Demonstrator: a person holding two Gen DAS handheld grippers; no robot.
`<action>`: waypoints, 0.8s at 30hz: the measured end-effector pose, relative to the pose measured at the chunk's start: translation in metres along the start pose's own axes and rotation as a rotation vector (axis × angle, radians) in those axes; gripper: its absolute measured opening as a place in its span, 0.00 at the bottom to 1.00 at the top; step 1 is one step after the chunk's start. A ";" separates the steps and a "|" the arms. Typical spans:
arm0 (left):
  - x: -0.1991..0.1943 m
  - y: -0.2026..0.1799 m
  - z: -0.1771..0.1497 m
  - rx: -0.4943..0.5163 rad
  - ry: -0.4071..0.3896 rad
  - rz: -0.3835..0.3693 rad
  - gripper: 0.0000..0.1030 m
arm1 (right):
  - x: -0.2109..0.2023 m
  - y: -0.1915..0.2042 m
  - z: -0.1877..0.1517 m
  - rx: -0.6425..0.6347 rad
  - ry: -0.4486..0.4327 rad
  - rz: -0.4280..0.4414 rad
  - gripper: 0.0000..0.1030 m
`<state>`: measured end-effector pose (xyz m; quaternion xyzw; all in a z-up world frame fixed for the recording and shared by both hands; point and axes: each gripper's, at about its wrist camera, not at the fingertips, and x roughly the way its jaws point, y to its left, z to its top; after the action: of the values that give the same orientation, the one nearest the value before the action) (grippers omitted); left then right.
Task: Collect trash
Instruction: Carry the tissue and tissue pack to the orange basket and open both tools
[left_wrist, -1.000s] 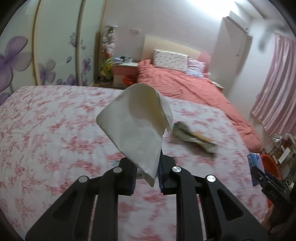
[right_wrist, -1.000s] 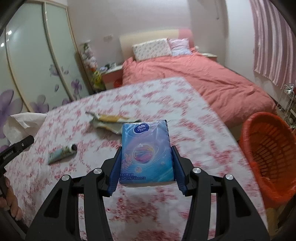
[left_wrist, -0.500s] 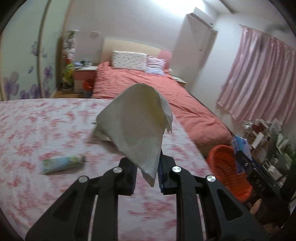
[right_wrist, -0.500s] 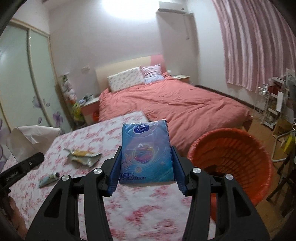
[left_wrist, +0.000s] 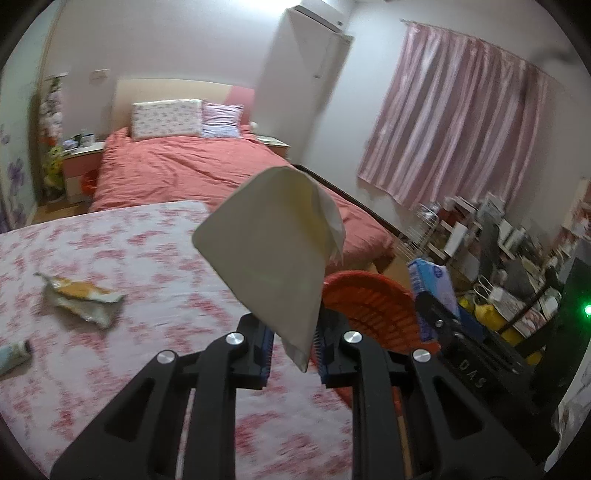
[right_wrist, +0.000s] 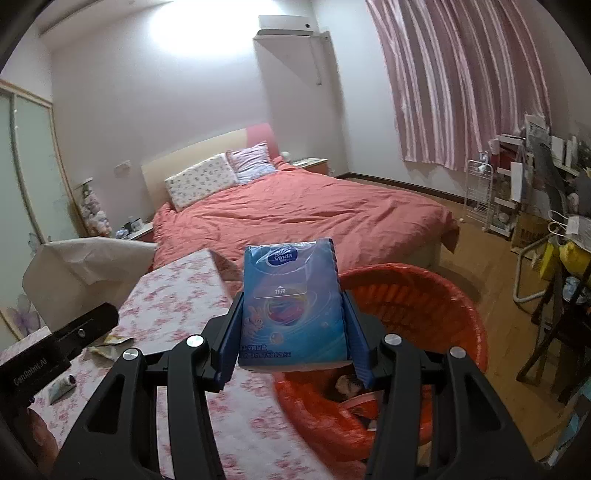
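Left tongs (left_wrist: 291, 341) pinching creased cream paper (left_wrist: 269, 251), right tongs (right_wrist: 291, 347) clamping glossy blue tissue pack (right_wrist: 293, 302) — ribbed orange basket (right_wrist: 436, 295) below.

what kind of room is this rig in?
A home bedroom, most likely. A bed with a coral duvet and two pillows stands against the far wall, pink curtains hang at the window, and a wall air conditioner sits above. Cluttered shelves suggest a lived-in home.

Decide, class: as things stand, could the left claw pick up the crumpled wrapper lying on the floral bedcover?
Probably not yet. The left claw is shut on a paper napkin, so it is occupied, though nothing covers the wrapper.
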<state>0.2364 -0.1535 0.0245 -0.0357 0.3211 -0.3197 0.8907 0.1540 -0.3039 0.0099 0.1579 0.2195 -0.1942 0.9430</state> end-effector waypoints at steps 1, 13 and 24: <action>0.006 -0.006 -0.001 0.008 0.006 -0.009 0.19 | 0.001 -0.005 0.000 0.007 0.000 -0.008 0.49; 0.075 -0.062 -0.005 0.085 0.090 -0.126 0.19 | 0.011 -0.049 0.005 0.100 -0.006 -0.069 0.50; 0.130 -0.079 -0.013 0.120 0.192 -0.175 0.19 | 0.027 -0.077 0.004 0.156 0.018 -0.088 0.50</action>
<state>0.2616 -0.2914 -0.0360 0.0205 0.3810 -0.4166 0.8252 0.1439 -0.3811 -0.0156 0.2228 0.2188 -0.2507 0.9163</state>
